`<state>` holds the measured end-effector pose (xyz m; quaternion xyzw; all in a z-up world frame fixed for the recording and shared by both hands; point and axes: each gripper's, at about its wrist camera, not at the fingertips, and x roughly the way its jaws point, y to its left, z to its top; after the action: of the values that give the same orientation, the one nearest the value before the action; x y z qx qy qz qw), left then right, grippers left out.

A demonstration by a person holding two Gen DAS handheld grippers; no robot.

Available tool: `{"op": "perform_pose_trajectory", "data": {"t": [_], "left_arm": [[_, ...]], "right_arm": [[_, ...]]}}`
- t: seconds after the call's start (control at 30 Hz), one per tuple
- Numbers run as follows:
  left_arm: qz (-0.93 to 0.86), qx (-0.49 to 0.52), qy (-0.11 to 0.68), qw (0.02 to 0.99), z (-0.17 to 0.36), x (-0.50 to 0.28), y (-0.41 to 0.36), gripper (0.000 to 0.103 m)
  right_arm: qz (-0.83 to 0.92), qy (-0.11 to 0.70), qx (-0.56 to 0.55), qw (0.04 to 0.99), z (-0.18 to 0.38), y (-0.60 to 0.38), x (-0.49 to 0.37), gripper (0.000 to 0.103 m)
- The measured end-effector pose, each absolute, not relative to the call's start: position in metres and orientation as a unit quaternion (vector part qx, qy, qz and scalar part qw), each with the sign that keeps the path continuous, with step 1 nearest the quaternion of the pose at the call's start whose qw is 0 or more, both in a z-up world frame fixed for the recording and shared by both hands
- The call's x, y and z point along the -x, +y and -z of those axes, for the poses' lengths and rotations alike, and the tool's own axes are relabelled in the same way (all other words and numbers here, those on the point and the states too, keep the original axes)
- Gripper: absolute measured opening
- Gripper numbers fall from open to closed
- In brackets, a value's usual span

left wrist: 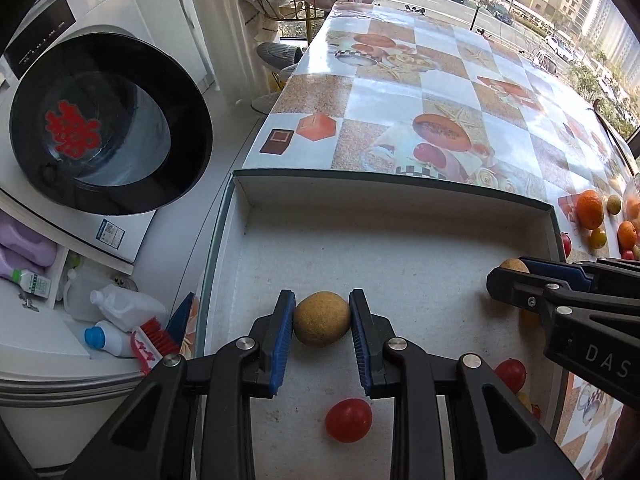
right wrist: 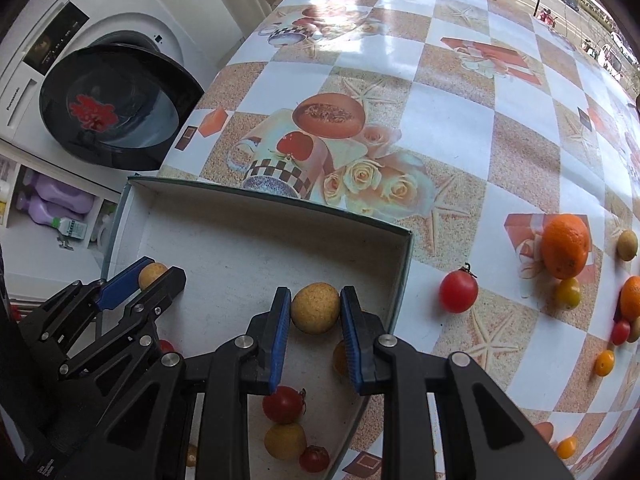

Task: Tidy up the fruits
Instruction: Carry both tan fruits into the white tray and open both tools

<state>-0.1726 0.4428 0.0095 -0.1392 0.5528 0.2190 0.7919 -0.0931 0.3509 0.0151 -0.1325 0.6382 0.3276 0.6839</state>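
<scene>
The left gripper (left wrist: pixel 322 322) pinches a tan round fruit (left wrist: pixel 322 319) above the white box (left wrist: pixel 400 208), and the right gripper (right wrist: pixel 315 312) pinches another tan fruit (right wrist: pixel 315 308) at the box's right wall. The box stands on a checkered tablecloth (right wrist: pixel 460 112), with a washing machine (left wrist: pixel 100 120) at ten o'clock. Only the right view shows a red tomato (right wrist: pixel 458 291) on the cloth at three o'clock, and an orange (right wrist: pixel 566 246) beyond it.
</scene>
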Motion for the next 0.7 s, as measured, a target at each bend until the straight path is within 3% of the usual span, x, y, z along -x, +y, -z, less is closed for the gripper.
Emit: {"op": "perform_pose_trajectory", "data": {"t": [0.2,0.37,0.43,0.47,0.5,0.53,0.7], "left_arm": [[-0.219,0.142,0.552,0.792,-0.009,0.174,0.444,0.03],[-0.209,0.144,0.549,0.796,-0.01,0.178,0.443,0.03],[-0.206,0.143,0.548,0.798,-0.011,0.179,0.442,0.03],[-0.204,0.143,0.548,0.799,-0.011,0.179,0.441,0.04],[-0.205,0.141,0.546,0.8,-0.012,0.18,0.44,0.071],[-0.21,0.138,0.535,0.807,-0.015,0.182,0.439,0.08],[-0.2,0.12,0.526,0.818,-0.024,0.182,0.429,0.08]], "right_arm": [[-0.334,0.634,0.145,0.682,-0.014,0.356,0.096,0.028],[-0.347,0.633,0.135,0.678,-0.016,0.357,0.096,0.047],[-0.345,0.632,0.132,0.681,-0.017,0.355,0.097,0.049],[-0.345,0.632,0.128,0.682,-0.018,0.354,0.097,0.05],[-0.346,0.633,0.122,0.682,-0.019,0.353,0.096,0.051],[-0.347,0.634,0.116,0.681,-0.02,0.351,0.096,0.053],[-0.35,0.628,0.101,0.688,-0.032,0.342,0.095,0.056]]}}
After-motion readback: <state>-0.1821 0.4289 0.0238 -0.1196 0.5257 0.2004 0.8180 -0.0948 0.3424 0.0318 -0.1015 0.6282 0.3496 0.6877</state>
